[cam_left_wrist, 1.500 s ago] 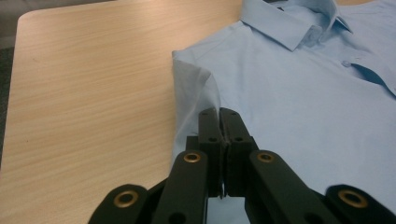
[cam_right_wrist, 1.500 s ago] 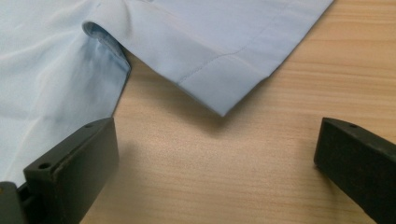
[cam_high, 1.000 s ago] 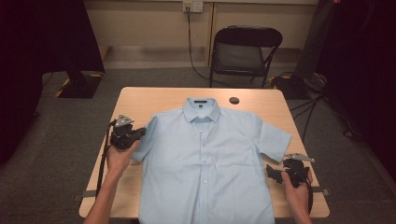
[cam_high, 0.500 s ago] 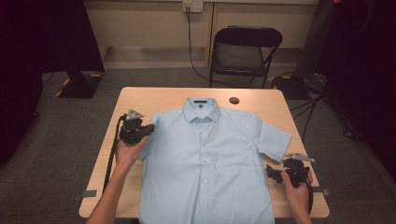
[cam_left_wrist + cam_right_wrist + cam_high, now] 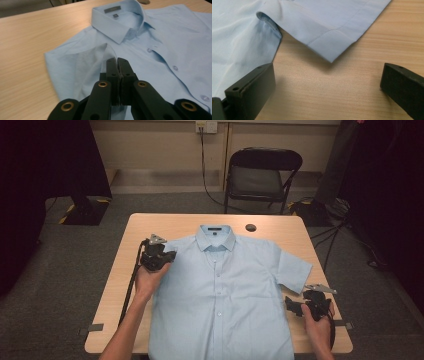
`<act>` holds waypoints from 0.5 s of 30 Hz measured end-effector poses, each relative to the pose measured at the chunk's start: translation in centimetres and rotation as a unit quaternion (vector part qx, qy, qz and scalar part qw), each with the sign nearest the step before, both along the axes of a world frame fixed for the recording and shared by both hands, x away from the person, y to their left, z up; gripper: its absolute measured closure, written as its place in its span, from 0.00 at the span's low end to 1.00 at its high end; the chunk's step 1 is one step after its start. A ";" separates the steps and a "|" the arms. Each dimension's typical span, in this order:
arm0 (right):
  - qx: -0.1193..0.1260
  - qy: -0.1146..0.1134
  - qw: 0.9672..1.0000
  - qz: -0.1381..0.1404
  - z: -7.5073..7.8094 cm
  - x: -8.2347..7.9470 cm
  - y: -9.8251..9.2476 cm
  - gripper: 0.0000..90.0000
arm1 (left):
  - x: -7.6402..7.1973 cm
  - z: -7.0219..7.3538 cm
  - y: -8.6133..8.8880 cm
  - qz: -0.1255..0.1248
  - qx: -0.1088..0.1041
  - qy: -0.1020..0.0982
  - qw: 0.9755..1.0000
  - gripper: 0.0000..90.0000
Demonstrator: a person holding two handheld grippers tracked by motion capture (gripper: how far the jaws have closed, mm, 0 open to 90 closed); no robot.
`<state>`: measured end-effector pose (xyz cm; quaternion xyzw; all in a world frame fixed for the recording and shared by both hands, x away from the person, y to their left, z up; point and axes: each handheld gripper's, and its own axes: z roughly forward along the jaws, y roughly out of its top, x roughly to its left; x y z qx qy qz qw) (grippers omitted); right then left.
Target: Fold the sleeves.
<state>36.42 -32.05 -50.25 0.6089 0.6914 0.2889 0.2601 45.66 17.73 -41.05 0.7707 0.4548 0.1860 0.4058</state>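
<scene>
Fold barely begun: left gripper (image 5: 117, 65) clamped on light-blue shirt's (image 5: 220, 295) left sleeve (image 5: 87, 65), folded inward onto the chest; right gripper (image 5: 296, 306) released beside untouched right sleeve (image 5: 332, 30).

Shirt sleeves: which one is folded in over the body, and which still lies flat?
The sleeve pinched in the left tongs is folded over the shirt. The sleeve by the right tongs lies flat.

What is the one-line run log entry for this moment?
left hand-held gripper: shut on sleeve | right hand-held gripper: open | shirt: flat on table
</scene>
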 end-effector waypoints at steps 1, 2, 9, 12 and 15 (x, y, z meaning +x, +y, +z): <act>0.000 0.000 1.000 0.000 0.0 0.0 0.0 0.00 | 0.1 -0.2 -0.3 -0.001 -0.001 0.001 1.000 0.99; 0.000 0.000 1.000 0.000 0.0 0.0 0.0 0.00 | 0.1 -0.4 -0.6 -0.005 0.003 0.001 1.000 0.99; 0.000 0.000 1.000 0.000 0.0 0.0 0.0 0.00 | 0.9 -1.5 -1.8 -0.021 -0.009 0.016 1.000 0.99; 0.000 0.000 1.000 0.000 0.0 0.0 0.0 0.00 | 1.4 -2.3 -2.3 -0.026 -0.009 0.028 0.999 0.99; 0.000 0.000 1.000 0.000 0.0 0.0 0.0 0.00 | 1.6 -3.1 -2.7 -0.030 -0.016 0.039 0.999 0.99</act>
